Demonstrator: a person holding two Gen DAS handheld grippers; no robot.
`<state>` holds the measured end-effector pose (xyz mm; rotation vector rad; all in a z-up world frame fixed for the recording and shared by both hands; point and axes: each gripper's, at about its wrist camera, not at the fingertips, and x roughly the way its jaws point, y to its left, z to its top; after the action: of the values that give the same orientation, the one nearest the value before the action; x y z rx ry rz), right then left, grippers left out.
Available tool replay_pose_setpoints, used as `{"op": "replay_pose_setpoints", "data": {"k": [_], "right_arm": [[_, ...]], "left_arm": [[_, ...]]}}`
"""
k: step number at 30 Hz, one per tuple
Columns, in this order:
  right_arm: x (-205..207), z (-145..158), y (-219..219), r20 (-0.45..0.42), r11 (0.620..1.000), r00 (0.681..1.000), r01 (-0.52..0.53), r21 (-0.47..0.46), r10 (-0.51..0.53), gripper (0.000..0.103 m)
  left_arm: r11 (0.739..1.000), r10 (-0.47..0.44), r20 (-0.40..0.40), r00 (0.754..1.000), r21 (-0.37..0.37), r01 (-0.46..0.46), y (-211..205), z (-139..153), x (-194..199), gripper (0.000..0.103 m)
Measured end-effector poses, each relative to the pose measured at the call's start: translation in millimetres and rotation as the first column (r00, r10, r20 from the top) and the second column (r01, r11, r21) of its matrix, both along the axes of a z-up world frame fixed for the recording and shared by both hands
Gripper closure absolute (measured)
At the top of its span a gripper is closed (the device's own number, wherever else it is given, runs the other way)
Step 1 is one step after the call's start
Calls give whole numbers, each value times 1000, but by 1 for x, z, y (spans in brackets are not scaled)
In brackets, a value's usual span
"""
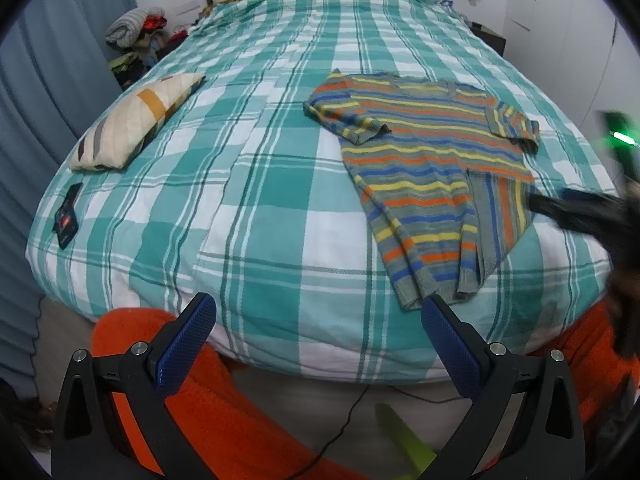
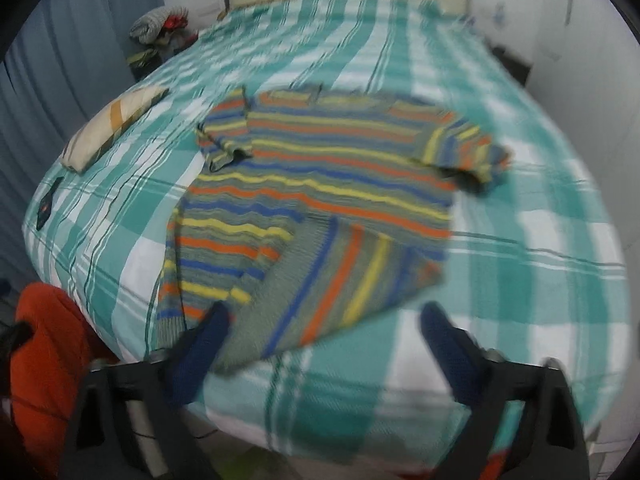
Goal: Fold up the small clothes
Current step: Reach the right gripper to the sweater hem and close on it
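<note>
Clearly soft and limp, the striped knit sweater (image 2: 320, 184) suits a hem-corner pinch; right gripper (image 2: 324, 332) and left gripper (image 1: 318, 320) both gape, empty.

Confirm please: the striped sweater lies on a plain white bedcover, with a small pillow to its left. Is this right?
Not quite. The bedcover is not plain white but checked in teal and white, as the left wrist view shows. The striped sweater does lie on it, with the small pillow to its left.

Right wrist view's all motion blur; the right claw (image 1: 568, 208) is a dark smear, cut off at frame edge.
</note>
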<state>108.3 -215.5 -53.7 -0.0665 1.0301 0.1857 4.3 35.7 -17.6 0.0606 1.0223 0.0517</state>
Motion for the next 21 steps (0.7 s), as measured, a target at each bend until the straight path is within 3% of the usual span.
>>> {"op": "replay_pose_setpoints", "data": {"k": [3,5,8,10,12,16,21], "right_arm": [[53,-30,18,-68,998,996,-55,-37,53,35],[84,-50,30,-102,984,988,-132,-121,120,35],[112,-80,39,-202,946,948,-281,-160,247,40],[116,-92,36,-267,930,908,-357,-89,323,86],[107,-82,26,-256,928,905,-366,-66,339,92],[47,-35,-15,-171,933,919,-359,1,354,93],[-30,-16,-75,-172,950,941,-306,-67,292,92]], "left_arm": [[1000,12,1,1000,0,-12,2,2,-2,1],[1000,26,5,1000,1,-26,7,2,-4,1],[999,46,-13,999,-3,-46,13,-4,-4,1],[998,55,-32,998,-10,-55,17,-9,-3,1],[998,64,-37,997,-12,-65,21,-12,-4,1],[997,74,-39,996,-11,-75,29,-19,-3,1],[998,56,-83,995,-12,-57,26,-38,8,1]]}}
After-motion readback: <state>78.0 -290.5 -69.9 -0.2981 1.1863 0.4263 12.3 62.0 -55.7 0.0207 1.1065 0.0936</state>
